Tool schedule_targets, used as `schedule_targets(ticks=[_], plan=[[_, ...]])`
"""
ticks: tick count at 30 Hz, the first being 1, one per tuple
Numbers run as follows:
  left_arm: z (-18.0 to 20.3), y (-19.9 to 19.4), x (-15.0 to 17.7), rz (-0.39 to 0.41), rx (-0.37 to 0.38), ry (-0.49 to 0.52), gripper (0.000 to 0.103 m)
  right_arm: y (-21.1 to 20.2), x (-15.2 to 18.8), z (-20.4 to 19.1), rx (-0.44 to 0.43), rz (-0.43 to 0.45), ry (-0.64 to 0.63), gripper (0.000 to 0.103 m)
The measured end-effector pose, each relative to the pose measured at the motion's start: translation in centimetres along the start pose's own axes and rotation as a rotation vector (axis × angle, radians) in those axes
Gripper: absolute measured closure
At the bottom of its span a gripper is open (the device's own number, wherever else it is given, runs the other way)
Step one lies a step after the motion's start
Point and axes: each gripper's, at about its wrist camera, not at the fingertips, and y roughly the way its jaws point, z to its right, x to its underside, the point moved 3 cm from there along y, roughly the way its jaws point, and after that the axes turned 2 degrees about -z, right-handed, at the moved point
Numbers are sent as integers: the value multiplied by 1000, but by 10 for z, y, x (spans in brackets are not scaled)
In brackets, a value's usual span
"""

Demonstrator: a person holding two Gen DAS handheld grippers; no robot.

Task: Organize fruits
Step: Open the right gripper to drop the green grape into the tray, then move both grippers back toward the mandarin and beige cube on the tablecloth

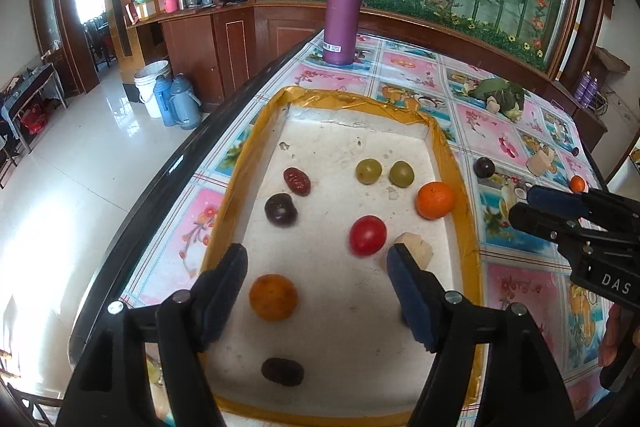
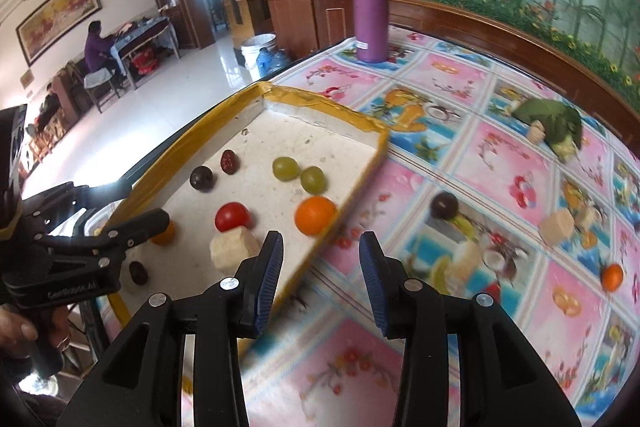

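Left gripper [image 1: 318, 291]: jaws spread wide over the tray [image 1: 464, 227], nothing between the pads; a small orange citrus [image 1: 273, 297] lies on the tray floor in the gap below them, untouched.

Right gripper [image 2: 320, 259]: jaws parted, empty, hanging over the tray's near corner and the patterned tablecloth [image 2: 472, 155].

Tray contents: cherry tomato [image 1: 368, 235], pale fruit chunk [image 1: 414, 249], larger orange [image 1: 436, 200] against the right wall, two green grapes [image 1: 369, 171], red date [image 1: 297, 181], dark round fruit [image 1: 281, 209], dark date [image 1: 282, 371] nearest the camera.

Still loose on the cloth, well apart from the tray: dark plum-like fruit [image 2: 444, 206], second pale chunk [image 2: 557, 225], tiny orange [image 2: 612, 277].

Handling, by judgement: all light and small. The round ones are smooth and likely to roll or squirt from the pads, so they want gripping across the widest middle, gently. The plum-like fruit is probably soft-skinned. The chunk is blocky and should sit steadily between flat faces.
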Motion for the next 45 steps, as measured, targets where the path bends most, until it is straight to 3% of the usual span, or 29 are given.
schedule_targets(ticks=[5,8,10,18,26,37,45], plan=[[29,-7,-2,21,23,29,22,-24,24,25,32,8,67,59],[48,-9,-3,25,42,52,19,-38,40,45,72,22,116,43],[61,-11,-4,29,58,62,17,-47,50,57,89,35,146,40],[116,-8,0,4,102,111,6,-80,84,111,155,55,244,40],[156,-2,2,-22,131,149,5,-98,105,170,218,60,322,39],[184,12,5,-63,137,203,5,-96,112,247,277,68,346,39],[202,24,4,-98,127,236,5,-63,83,283,252,50,336,39]])
